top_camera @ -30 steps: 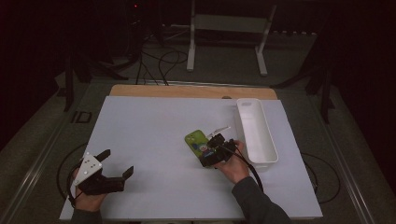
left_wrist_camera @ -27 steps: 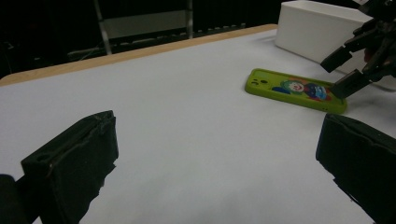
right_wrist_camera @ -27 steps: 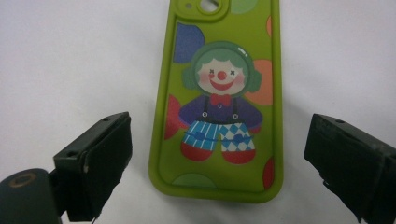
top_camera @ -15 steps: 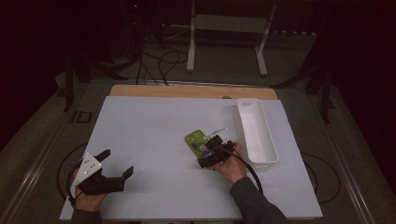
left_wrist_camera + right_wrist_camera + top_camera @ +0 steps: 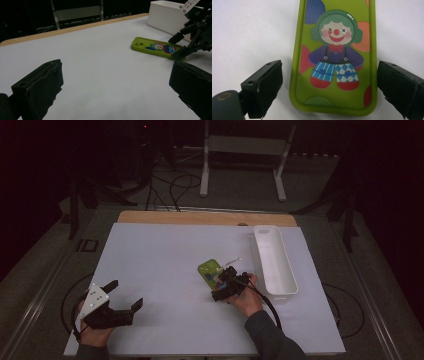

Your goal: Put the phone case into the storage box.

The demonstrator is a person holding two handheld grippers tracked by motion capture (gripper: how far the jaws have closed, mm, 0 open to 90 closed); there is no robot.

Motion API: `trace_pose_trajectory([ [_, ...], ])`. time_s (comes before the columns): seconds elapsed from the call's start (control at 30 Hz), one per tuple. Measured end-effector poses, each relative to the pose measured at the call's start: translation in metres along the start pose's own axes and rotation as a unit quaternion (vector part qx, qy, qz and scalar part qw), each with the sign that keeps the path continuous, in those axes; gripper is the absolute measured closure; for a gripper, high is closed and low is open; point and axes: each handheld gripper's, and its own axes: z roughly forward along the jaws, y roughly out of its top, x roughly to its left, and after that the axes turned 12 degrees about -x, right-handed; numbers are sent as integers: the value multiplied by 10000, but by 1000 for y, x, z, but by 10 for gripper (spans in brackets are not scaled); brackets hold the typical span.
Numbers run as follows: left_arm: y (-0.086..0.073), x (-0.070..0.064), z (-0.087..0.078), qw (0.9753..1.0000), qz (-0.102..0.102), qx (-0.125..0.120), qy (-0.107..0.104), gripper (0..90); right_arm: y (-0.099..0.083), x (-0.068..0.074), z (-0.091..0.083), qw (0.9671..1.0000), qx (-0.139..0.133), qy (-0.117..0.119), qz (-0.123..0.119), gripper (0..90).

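Green phone case, clown print up, flat on white desk just right of centre, white tray near at 2 o'clock from it. Right tool at near end of case, jaws apart, straddling both long edges, not yet clamped. Left tool wide apart, idle at 8 o'clock, well clear. Probably light, rubbery, bendy, thin; best pinched across long edges, gently.

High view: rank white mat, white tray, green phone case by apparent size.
1. White mat, by far the largest; it covers most of the table.
2. White tray, long and narrow.
3. Green phone case, smallest, partly hidden by the right gripper.
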Motion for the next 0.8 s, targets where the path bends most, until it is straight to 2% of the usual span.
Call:
trace_pose_trajectory([
  [0.47, 0, 0, 0, 10000, -2, -9, 2, 0, -2, 1, 5, 9999, 130, -72, -87, 85],
  [0.8, 0, 0, 0, 10000, 0, -4, 2, 0, -2, 2, 5, 9998, 147, -78, -50, 88],
])
